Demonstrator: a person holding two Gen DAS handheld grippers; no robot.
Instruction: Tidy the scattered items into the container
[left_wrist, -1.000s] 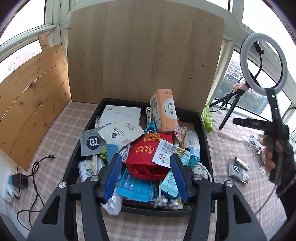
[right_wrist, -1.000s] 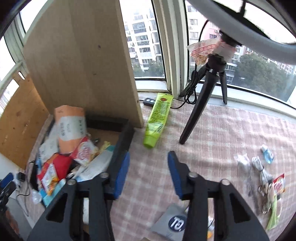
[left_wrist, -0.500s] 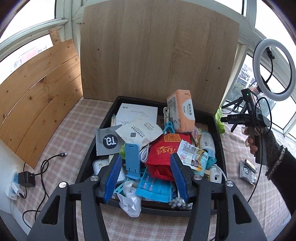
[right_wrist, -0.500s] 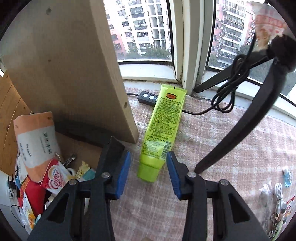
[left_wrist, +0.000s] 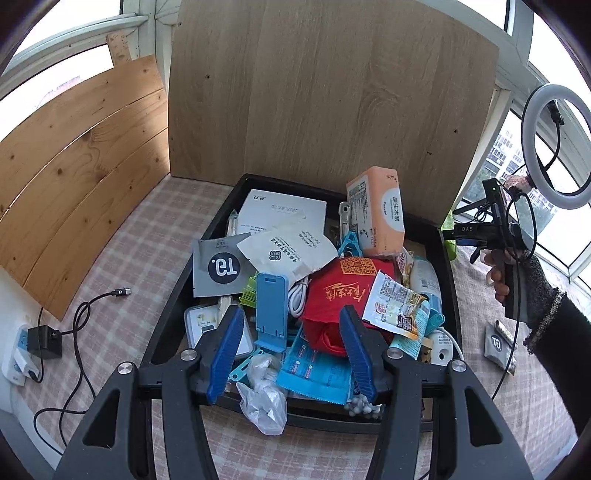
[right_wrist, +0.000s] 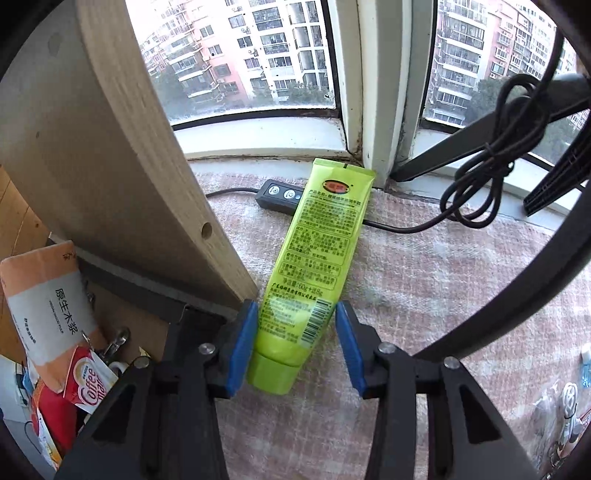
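Observation:
A black tray (left_wrist: 168, 306) holds a heap of items: an orange tissue pack (left_wrist: 376, 210), a red pouch (left_wrist: 336, 295), a blue phone stand (left_wrist: 271, 306), white packets. My left gripper (left_wrist: 291, 350) is open and empty, above the tray's near edge. A green tube (right_wrist: 314, 269) lies on the checked cloth beside the wooden board, cap toward me. My right gripper (right_wrist: 295, 339) is open, its blue pads on either side of the tube's cap end, the left pad touching or nearly touching it. The right gripper also shows in the left wrist view (left_wrist: 480, 232).
A wooden board (right_wrist: 110, 166) stands right behind the tray, close to my right gripper's left finger. A ring-light tripod leg (right_wrist: 517, 288) and cable (right_wrist: 491, 155) cross the right. A black switch box (right_wrist: 280, 194) lies under the tube. Small packets (left_wrist: 498, 343) lie right of the tray.
My right gripper has moved forward and down to the green tube, which now sits between its pads. My left gripper has drawn back and up from the tray.

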